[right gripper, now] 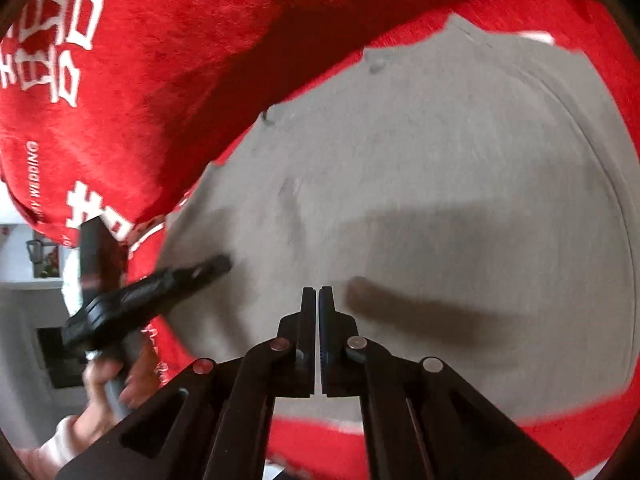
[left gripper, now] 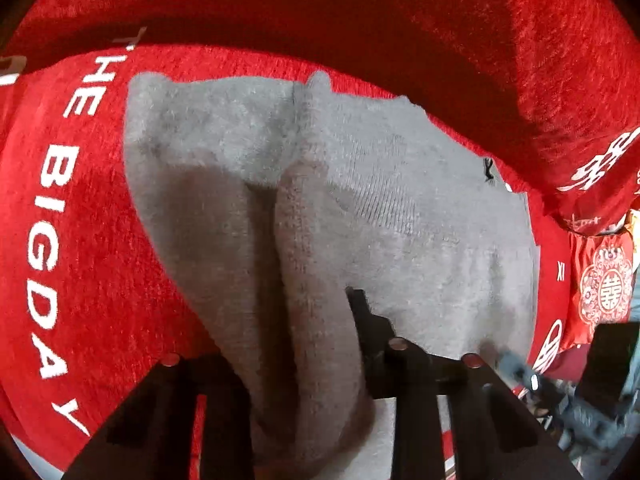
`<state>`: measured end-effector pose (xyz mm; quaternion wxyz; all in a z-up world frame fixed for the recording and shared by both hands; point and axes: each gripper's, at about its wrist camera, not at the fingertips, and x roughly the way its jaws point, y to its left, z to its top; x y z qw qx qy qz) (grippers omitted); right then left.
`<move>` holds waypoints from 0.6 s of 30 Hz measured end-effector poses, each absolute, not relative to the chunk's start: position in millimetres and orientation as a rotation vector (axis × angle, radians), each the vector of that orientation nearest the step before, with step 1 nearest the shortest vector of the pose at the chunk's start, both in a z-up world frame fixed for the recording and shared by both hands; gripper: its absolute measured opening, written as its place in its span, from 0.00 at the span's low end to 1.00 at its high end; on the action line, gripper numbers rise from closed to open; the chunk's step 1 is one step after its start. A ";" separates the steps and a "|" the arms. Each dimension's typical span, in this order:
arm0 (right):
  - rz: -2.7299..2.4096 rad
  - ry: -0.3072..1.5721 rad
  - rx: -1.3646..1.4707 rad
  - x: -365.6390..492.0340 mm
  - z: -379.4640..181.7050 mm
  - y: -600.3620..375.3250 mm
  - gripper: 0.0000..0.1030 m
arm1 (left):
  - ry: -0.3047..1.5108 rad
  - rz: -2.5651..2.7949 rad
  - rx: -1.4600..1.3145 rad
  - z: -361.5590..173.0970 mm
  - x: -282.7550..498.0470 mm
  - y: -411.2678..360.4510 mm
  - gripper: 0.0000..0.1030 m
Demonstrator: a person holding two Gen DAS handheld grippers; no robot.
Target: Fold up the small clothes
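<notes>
Grey sock (left gripper: 248,168) is lying on a red plush cloth (left gripper: 80,208) printed with white lettering, and the fold appears to be in hand: in the left wrist view a raised fold of the knit is running from the far middle down toward the near edge, bunching up between the black fingers of the left hand-held gripper (left gripper: 316,364). That gripper is pinching this gathered fold, with its right finger (left gripper: 360,312) pressing against the fabric and the left finger mostly hidden behind the grey knit. In the right wrist view the right hand-held gripper (right gripper: 318,292) is hanging above the flat grey area with its jaws pressed together and nothing between them; whether its tips are touching the fabric I cannot tell. The left tool is showing there at the left, tip on the sock's left edge, with a hand (right gripper: 108,392) gripping its handle. Judgement: the left side is being carried over; the next move probably calls for drawing the pinched fold across to the far or right part of the sock, laying it flat, and letting go without dragging the lower layer. The right tool could pin the flat part down meanwhile. Surface: soft, deep-pile red cloth, rucked into a ridge on the far side. Room: a pale wall and a dark opening are showing at the left, blurred.
</notes>
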<state>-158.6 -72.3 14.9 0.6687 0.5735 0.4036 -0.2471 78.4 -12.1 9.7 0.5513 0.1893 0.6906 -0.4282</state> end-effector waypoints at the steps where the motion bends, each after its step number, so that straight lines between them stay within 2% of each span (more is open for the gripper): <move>1: -0.543 0.958 1.277 -152.7 3.7 -75.4 0.02 | 1.619 -1.018 0.461 13.3 77.4 -11.2 0.26; 2: -0.514 1.015 1.268 -144.1 -9.9 -73.9 0.02 | 1.604 -1.024 0.473 16.3 74.7 -12.6 0.26; 5: -0.481 0.981 1.280 -144.3 -9.4 -76.7 0.01 | 1.615 -1.050 0.411 28.2 67.6 -19.7 0.25; 10: -0.424 0.874 1.423 -177.3 -8.2 -82.6 0.03 | 1.607 -1.170 0.252 78.0 54.6 -37.5 0.24; 15: -0.497 0.742 1.498 -236.0 4.4 -95.8 0.03 | 1.540 -1.320 0.309 115.3 -4.4 -85.1 0.24; 18: -0.536 0.667 1.560 -274.1 2.9 -105.7 0.04 | 1.537 -1.391 0.389 108.6 -57.2 -119.8 0.24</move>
